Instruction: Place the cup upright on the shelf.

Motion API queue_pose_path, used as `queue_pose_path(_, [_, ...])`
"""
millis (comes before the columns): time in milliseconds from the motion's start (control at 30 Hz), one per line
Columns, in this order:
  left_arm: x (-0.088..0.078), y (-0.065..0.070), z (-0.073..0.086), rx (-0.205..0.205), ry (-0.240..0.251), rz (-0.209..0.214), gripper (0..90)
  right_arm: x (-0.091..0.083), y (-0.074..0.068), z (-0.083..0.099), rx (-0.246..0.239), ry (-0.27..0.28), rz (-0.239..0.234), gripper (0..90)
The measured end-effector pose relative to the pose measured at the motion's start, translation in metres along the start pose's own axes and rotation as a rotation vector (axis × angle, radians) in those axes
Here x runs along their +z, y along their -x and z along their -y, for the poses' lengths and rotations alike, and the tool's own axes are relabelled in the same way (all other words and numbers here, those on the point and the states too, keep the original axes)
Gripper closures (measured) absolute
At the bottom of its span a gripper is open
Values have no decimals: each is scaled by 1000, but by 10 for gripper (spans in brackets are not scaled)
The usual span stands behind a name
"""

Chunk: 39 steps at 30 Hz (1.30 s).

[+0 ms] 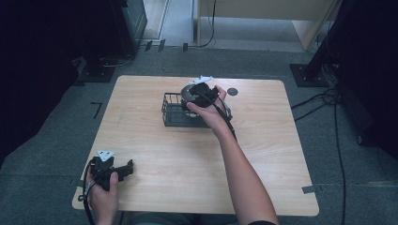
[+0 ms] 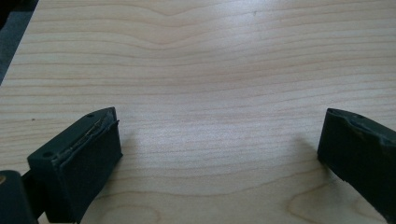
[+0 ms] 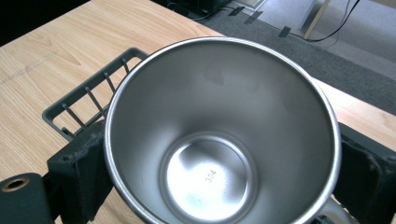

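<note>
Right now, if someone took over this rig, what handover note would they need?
Right gripper: jaws shut on the steel cup, one jaw on each side of it, held above the black wire basket at the table's far middle.
Left gripper: jaws open, nothing between them, near the table's near left corner.
Done: cup gripped.
Left: probably set the cup into the basket or carry it clear; direction cannot be told.

A pale wooden tabletop (image 1: pixel 155 154) with rounded corners stands on grey carpet, its grain running lengthwise. A black wire basket (image 1: pixel 174 111) sits on it toward the far edge, a little left of the middle. A small dark round disc (image 1: pixel 232 91) lies on the wood near the far edge, to the right of the basket and apart from it. The near left corner carries the left tongs (image 1: pixel 124 169), resting on the wood.
</note>
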<state>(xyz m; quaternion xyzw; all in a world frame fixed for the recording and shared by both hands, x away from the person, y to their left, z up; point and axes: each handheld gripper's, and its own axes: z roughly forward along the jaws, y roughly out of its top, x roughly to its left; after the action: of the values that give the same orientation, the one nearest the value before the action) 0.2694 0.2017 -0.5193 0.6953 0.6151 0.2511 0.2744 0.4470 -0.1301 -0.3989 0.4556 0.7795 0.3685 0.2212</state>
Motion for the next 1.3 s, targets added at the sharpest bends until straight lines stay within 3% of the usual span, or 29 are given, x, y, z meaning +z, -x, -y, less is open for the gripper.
queue_pose_path(133, [0, 0, 0, 0, 0, 0, 0, 5, 1, 4, -8, -33, -9, 62])
queue_pose_path(267, [0, 0, 0, 0, 0, 0, 0, 7, 5, 6, 17, -27, -26, 43])
queue_pose_path(367, [0, 0, 0, 0, 0, 0, 0, 5, 8, 5, 51, -19, -65, 0])
queue_pose_path(900, [0, 0, 0, 0, 0, 0, 0, -35, 12, 4, 65, 73, -50, 0])
queue_pose_path(1300, [0, 0, 0, 0, 0, 0, 0, -62, 18, 28, 68, 105, -32, 0])
